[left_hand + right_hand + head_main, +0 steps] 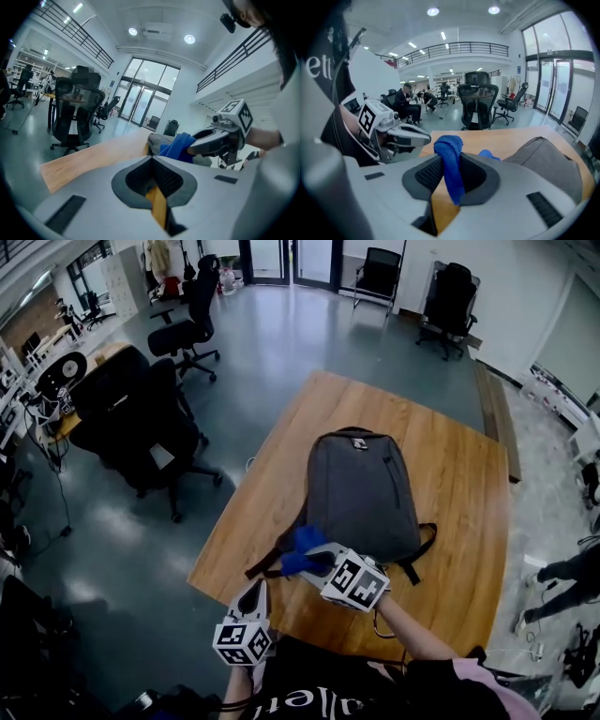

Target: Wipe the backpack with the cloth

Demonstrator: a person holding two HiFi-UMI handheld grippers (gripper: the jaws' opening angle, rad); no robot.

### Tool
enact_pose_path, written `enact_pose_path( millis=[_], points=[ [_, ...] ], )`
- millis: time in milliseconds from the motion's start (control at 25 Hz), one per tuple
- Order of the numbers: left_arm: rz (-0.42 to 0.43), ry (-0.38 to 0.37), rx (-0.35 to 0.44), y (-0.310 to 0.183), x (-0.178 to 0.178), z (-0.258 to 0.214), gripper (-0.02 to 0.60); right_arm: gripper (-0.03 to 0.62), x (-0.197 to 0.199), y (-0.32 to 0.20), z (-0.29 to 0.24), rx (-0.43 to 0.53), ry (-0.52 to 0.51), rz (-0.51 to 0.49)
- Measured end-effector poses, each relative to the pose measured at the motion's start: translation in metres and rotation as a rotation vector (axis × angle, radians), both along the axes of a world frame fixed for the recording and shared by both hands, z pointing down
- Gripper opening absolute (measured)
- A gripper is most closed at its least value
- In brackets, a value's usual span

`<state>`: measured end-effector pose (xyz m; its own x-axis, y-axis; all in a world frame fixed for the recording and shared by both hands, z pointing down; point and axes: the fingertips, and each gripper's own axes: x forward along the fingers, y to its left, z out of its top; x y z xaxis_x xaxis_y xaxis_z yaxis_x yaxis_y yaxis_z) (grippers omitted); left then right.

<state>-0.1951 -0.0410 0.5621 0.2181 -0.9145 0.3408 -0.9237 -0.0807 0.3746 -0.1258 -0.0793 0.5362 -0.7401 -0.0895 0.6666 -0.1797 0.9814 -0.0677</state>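
Grey backpack lying flat; blue cloth bunched at its near-left corner.

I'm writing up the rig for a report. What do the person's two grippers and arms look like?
The left gripper and right gripper match: light grey moulded shells, dark ribbed pads, each carrying a white cube with black square markers. The right arm ends in what looks like a pale pink sleeve; the top is black with white lettering.

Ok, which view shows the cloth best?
Right gripper view: the blue cloth sits close and central, pinched in the right gripper. Head view shows a small blue patch; left gripper view a side glimpse.
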Motion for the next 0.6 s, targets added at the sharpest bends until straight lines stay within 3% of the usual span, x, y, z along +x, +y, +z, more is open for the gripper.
enact_pose_path(
  millis=[240,600],
  points=[
    [0.031,-0.005,0.012,0.001,0.015,-0.006,-0.002,0.086,0.037,-0.030,-0.028,-0.053,-0.191,0.272],
    [0.089,-0.006,0.018,-0.001,0.049,-0.009,-0.002,0.086,0.154,-0.062,-0.023,-0.034,-0.184,0.556]
  ],
)
